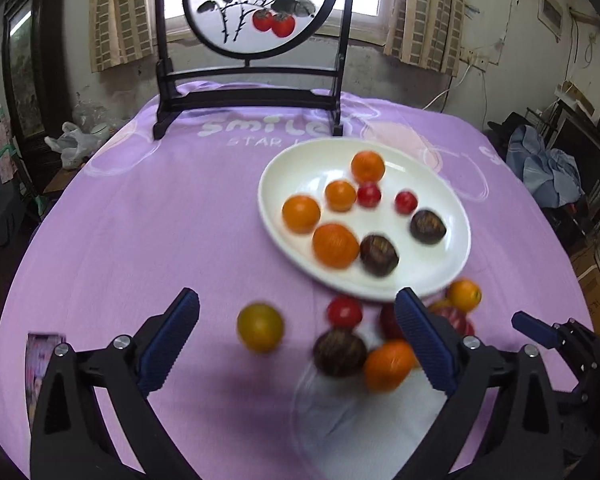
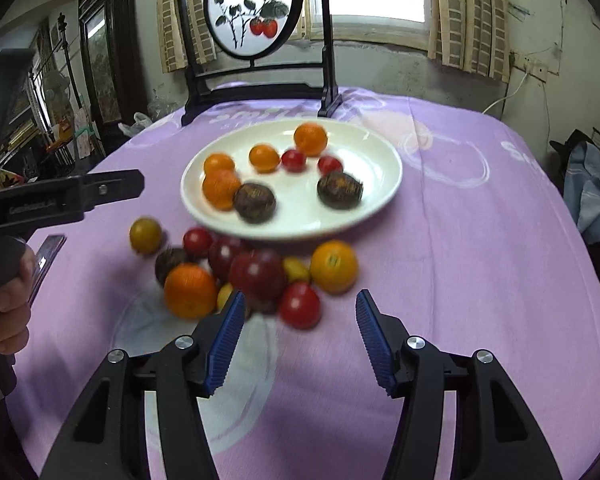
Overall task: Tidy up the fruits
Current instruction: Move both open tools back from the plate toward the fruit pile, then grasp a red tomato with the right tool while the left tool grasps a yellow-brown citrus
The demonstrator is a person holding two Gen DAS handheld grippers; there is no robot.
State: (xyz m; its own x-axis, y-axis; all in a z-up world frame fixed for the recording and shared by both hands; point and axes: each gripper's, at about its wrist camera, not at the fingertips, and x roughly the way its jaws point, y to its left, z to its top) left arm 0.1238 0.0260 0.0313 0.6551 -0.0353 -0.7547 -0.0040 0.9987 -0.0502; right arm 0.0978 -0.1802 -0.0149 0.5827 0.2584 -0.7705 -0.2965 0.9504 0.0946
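White plate [image 2: 380, 184] on lilac printed tablecloth [image 2: 480, 240].

Motion blur softens nearly every fruit on the white plate [image 1: 432, 276] and on the purple cloth [image 1: 160, 220], so skins and stems cannot be made out. In the left wrist view the left gripper's right finger [image 1: 424, 336] covers part of the red fruit [image 1: 388, 322] by the plate's near rim, and a striped fruit [image 1: 454, 318] behind it shows only a sliver. The right gripper [image 1: 534, 328] is mostly cut off at the right edge there. In the right wrist view two small yellow fruits [image 2: 296, 270] are largely hidden behind the dark red ones [image 2: 258, 274]. A flat object [image 2: 46, 258] near the cloth's left edge is too blurred to identify.
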